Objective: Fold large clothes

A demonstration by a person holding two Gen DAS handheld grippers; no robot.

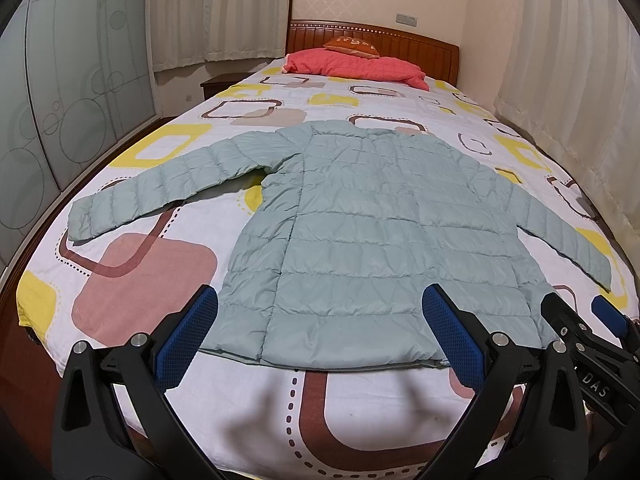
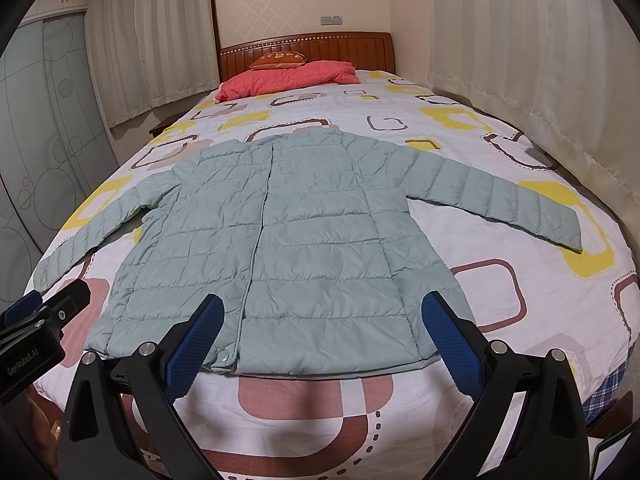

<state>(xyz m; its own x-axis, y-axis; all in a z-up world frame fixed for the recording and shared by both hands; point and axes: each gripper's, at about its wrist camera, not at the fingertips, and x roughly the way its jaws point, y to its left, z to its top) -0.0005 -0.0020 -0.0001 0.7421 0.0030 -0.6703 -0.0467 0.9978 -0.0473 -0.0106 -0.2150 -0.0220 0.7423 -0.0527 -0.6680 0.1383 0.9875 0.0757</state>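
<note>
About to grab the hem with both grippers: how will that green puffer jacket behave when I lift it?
The puffer jacket will probably go floppy: it lies flat and wrinkled, sleeves splayed. Its thin quilted panels suggest it is light for its size. The shell looks smooth, so it may slip from the left gripper or right gripper, both open now; pinch deep.

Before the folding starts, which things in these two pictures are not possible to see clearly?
- Underside of the jacket: both views, hidden against the bedsheet.
- Orange cushion lettering: both views, too small.
- Right gripper in the left wrist view: cut by the edge.
- Bed's foot end: both views, hidden behind the left gripper and the right one.
</note>
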